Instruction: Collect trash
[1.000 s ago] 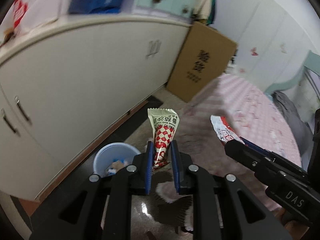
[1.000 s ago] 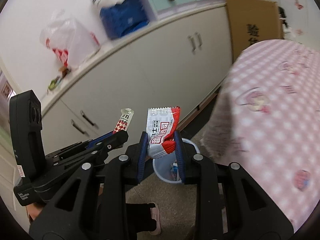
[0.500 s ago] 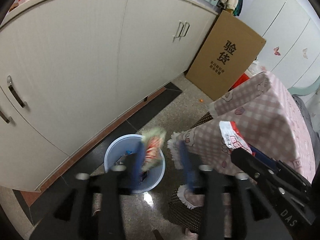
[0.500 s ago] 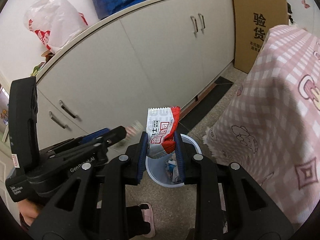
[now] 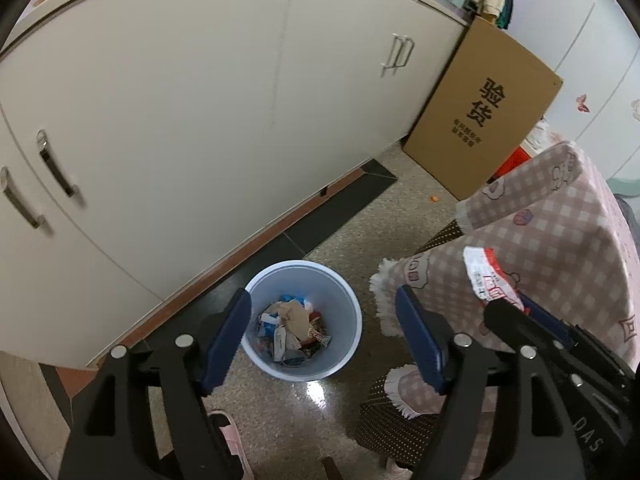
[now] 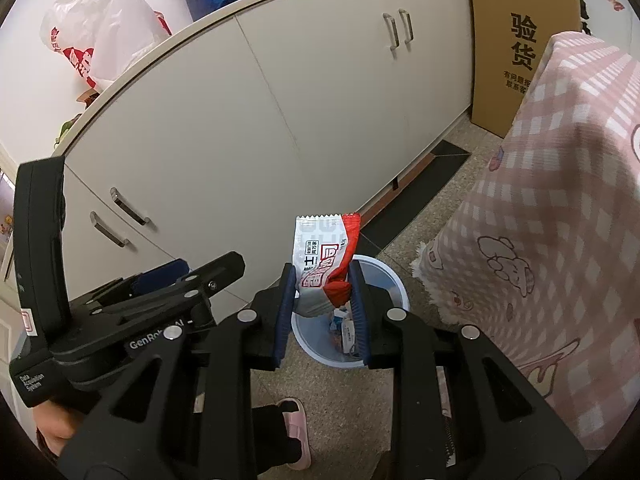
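The cabinet [image 5: 208,92] backs the floor space; the waste bin [image 5: 344,300] stands just before its base, beside the cloth-covered table [image 5: 560,216], placed so that wrappers from the table drop straight in; both grippers pitch steeply downward over the bin; the left gripper [image 5: 324,322] frames the bin mouth, its jaws wide, having just been opening, with nothing between them; the right gripper [image 6: 322,298] pinches the red-and-white wrapper [image 6: 324,252] upright above the rim, not yet let go
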The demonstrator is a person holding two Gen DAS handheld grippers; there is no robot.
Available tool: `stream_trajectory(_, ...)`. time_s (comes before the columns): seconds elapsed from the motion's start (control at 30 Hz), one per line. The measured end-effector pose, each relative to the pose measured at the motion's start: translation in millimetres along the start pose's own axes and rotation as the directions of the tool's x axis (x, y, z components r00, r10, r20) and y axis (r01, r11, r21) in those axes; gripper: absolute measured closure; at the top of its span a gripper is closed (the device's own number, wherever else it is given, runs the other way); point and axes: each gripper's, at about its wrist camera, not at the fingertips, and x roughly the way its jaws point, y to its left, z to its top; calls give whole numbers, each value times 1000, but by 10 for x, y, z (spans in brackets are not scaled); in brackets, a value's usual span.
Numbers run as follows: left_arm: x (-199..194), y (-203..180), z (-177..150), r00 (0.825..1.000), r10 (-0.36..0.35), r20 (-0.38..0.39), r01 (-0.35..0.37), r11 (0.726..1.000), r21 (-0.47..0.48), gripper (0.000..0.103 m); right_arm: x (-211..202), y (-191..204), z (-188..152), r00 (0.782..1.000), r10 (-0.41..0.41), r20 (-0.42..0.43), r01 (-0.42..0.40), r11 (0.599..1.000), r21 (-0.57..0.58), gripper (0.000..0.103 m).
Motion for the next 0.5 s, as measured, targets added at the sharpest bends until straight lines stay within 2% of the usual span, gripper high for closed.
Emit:
stream_trajectory(0.2, -44, 111, -33, 999, 40, 1, -40, 999, -27, 27, -3, 84, 36, 1000, 20, 19, -20, 1000, -16, 76)
stream_trajectory(0.33, -114, 196, -42, 997, 79, 2, -79, 996, -42, 27, 3, 168, 104, 997, 30, 67, -29, 999, -22, 73)
stream_trajectory(0.37, -130, 215, -38, 996, 88, 5, -87, 995, -45, 27, 12, 183, 123, 996, 31, 86, -29, 999, -22, 70)
stream_trajectory(0.4, -158, 231, -35, 995, 98, 10, -97, 994, -46, 27, 33, 198, 141, 995, 33, 99, -31, 999, -28, 55)
stream_trajectory(0.43, -191, 246, -31, 994, 113, 15, -112, 993, -46, 26, 55, 210, 151, 994, 30, 107, -26, 999, -30, 46)
stream_trajectory(0.5, -237, 256, -26, 990, 136, 20, -135, 990, -46, 26, 82, 233, 169, 993, 20, 115, -16, 999, -33, 45)
